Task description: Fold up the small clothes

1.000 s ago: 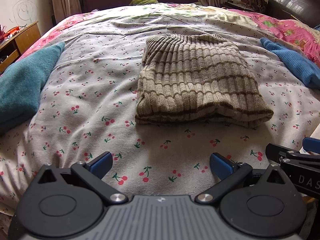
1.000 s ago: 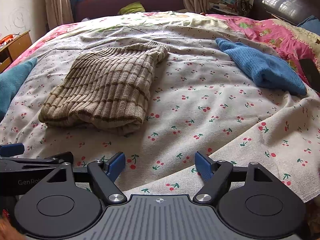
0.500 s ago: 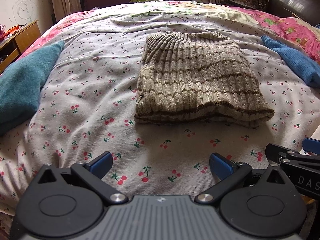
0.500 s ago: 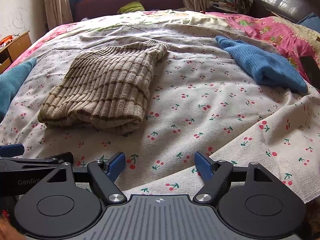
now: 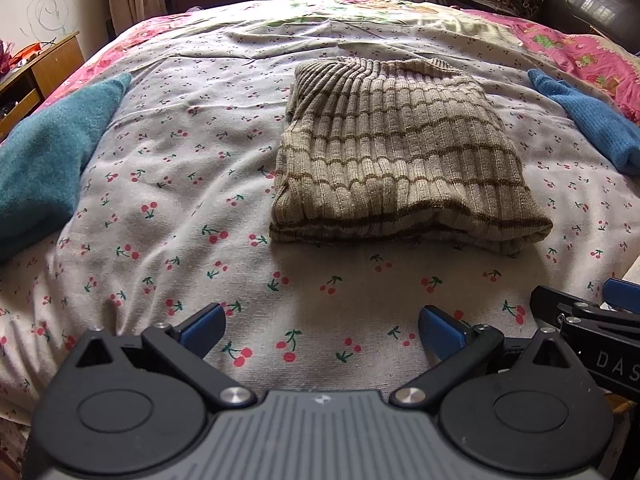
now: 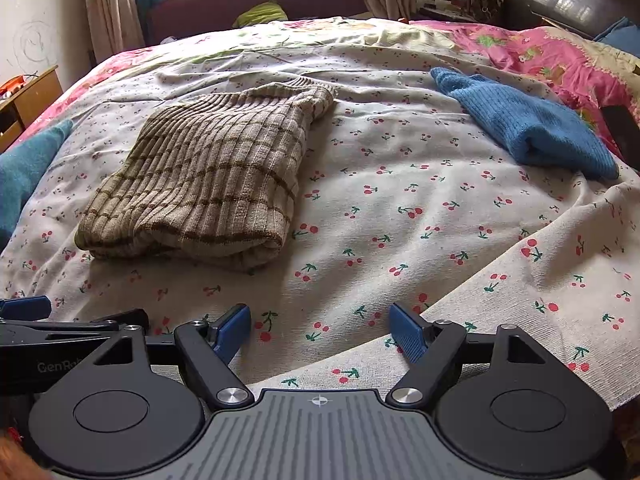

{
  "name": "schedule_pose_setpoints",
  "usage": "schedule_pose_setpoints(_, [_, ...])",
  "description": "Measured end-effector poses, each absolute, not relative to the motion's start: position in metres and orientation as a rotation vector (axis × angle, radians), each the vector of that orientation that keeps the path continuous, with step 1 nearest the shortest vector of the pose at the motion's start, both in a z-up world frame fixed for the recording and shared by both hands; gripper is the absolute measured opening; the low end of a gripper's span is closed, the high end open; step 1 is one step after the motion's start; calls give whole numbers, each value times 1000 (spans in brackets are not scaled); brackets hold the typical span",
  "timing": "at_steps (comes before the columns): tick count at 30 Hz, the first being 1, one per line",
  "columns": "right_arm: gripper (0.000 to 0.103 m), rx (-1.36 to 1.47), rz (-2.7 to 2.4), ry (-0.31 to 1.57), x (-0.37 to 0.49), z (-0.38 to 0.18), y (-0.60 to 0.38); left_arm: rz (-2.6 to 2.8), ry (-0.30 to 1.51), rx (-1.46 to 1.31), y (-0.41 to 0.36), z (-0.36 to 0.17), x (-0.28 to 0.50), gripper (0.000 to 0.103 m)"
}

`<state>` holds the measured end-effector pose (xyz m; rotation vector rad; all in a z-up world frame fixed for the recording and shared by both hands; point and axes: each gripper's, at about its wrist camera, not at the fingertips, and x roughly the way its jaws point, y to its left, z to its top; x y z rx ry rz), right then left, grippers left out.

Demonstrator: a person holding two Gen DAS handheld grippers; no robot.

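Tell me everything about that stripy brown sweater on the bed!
The beige ribbed knit sweater with thin brown stripes looks soft and thick. It lies folded into a neat, layered rectangle, flat on the cherry-print bedsheet. Its ribbed cuff or hem end points away toward the headboard. Nothing else touches it; both open grippers sit apart from it.

Both wrist views low at the bed's near edge, facing its headboard, sharing the striped sweater [image 5: 396,160]
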<state>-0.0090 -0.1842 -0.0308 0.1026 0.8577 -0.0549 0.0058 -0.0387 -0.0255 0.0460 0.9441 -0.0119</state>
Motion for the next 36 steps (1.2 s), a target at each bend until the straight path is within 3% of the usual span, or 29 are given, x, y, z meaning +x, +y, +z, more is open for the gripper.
schedule_pose_setpoints(36, [78,104,-37,848,-14,-26,-181,-4,925,86,-39,-25,-3,103])
